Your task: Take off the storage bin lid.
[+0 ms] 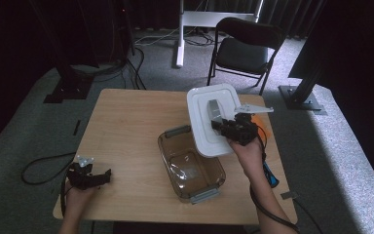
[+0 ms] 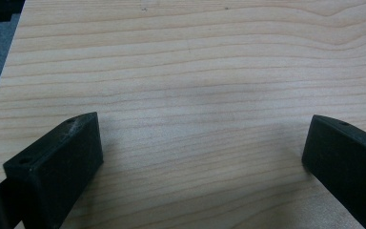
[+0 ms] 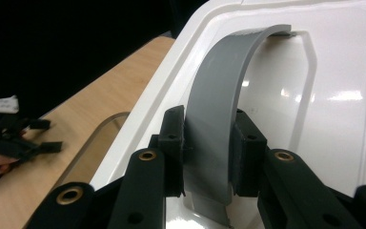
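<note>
Right gripper [image 3: 208, 155] clamped on grey handle [image 3: 224, 109] of white lid [image 1: 209, 119], tilted above clear box [image 1: 191, 163]. Left gripper [image 1: 108, 174] wide apart, left of box.

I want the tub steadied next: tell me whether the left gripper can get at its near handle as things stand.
Probably yes. The left gripper rests open and holds nothing, with bare table between it and the tub. The tub's near handle is uncovered, since the right gripper holds the lid up and off to the side.
</note>
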`<state>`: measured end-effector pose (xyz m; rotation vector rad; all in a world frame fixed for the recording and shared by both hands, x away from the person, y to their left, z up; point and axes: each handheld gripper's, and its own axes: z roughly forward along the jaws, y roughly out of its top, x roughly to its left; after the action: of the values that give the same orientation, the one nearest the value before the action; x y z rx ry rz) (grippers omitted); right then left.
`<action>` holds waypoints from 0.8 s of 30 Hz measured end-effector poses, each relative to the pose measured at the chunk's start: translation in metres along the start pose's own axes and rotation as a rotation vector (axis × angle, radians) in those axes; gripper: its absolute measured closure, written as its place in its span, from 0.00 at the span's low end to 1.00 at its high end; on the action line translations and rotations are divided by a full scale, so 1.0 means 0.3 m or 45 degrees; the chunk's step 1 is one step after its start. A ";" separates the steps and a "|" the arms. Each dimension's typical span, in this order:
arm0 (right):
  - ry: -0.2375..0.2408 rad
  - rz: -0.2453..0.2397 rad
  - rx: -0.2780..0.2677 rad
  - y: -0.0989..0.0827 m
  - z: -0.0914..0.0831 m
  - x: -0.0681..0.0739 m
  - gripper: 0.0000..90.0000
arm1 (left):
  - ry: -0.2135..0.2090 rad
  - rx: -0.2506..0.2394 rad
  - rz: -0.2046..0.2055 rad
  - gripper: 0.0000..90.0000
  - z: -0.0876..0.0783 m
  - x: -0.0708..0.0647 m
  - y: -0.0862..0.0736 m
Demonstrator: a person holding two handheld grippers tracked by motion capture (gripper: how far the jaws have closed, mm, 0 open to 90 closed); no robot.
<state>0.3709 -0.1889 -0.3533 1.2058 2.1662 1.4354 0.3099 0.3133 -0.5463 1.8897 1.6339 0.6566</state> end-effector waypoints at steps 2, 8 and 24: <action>-0.009 0.007 0.000 0.007 0.005 -0.017 0.79 | 0.000 0.002 0.000 0.00 0.000 0.000 0.000; -0.031 0.047 -0.005 0.030 0.028 -0.075 0.79 | 0.000 -0.001 -0.001 0.00 0.000 0.000 0.000; -0.108 0.098 0.010 0.079 0.125 -0.213 0.79 | -0.001 0.001 0.000 0.00 0.000 0.000 0.000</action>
<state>0.4450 -0.2102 -0.3636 1.3418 2.0916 1.3805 0.3098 0.3133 -0.5462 1.8907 1.6340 0.6552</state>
